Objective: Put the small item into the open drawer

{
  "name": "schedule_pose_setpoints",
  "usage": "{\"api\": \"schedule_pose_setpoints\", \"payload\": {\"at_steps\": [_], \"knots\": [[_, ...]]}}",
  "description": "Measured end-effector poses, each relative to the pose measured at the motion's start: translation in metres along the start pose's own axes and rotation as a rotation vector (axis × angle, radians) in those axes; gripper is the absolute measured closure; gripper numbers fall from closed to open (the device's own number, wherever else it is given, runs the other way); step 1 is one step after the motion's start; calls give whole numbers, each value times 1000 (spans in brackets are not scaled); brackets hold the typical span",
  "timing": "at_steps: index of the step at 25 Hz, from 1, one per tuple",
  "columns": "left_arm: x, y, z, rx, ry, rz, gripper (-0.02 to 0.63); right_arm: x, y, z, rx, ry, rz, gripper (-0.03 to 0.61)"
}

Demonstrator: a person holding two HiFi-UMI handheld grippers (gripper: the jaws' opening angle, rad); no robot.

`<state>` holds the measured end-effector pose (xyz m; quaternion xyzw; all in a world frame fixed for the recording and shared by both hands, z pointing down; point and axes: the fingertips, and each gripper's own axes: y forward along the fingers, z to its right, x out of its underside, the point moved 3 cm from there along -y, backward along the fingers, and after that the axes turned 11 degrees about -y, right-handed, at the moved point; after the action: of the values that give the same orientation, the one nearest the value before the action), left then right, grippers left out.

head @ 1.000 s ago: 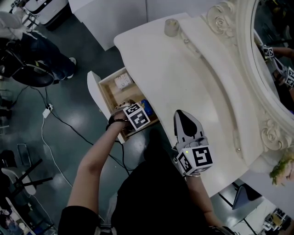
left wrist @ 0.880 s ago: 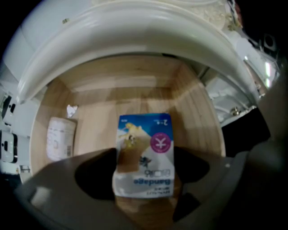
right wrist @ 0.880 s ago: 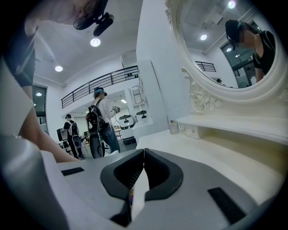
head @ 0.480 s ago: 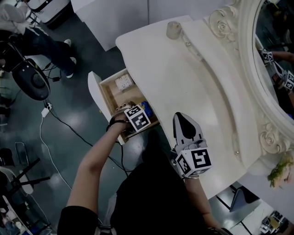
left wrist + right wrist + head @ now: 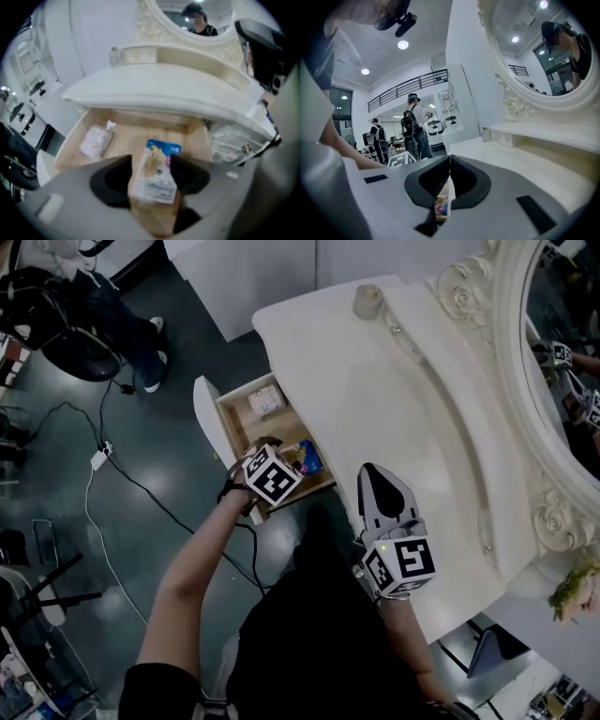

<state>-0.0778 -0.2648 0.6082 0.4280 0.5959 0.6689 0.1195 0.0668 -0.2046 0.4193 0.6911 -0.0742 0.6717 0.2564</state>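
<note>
The left gripper [image 5: 151, 161] hangs over the open drawer [image 5: 228, 427] that sticks out from the left side of a white dressing table. Its jaws are closing. A small blue and white packet [image 5: 157, 180] shows in the gap between them, but it lies flat on the wooden drawer floor and the jaws do not press on it. From the head view the packet sits near the drawer's right end, just beside the gripper's marker cube [image 5: 272, 474]. A pale wrapped item [image 5: 265, 401] lies further back in the same drawer, well apart from the packet. The right gripper [image 5: 372, 472] rests over the tabletop [image 5: 375, 381] near its front edge, with its jaws pressed together and holding nothing. A small pale jar [image 5: 367, 301] stands at the far corner of the tabletop, and an ornate oval mirror [image 5: 562, 334] rises along its right side.
</note>
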Motion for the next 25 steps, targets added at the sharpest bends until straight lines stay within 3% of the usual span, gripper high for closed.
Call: {"api": "schedule_pose_setpoints", "payload": {"at_steps": [10, 17, 25], "knots": [[-14, -81, -6, -84, -171, 282, 394, -16, -11, -22, -43, -34, 45, 574], [1, -136, -8, -145, -344, 486, 425, -26, -18, -38, -70, -68, 71, 574], [38, -189, -9, -253, -497, 636, 462, -36, -27, -63, -115, -103, 94, 574]]}}
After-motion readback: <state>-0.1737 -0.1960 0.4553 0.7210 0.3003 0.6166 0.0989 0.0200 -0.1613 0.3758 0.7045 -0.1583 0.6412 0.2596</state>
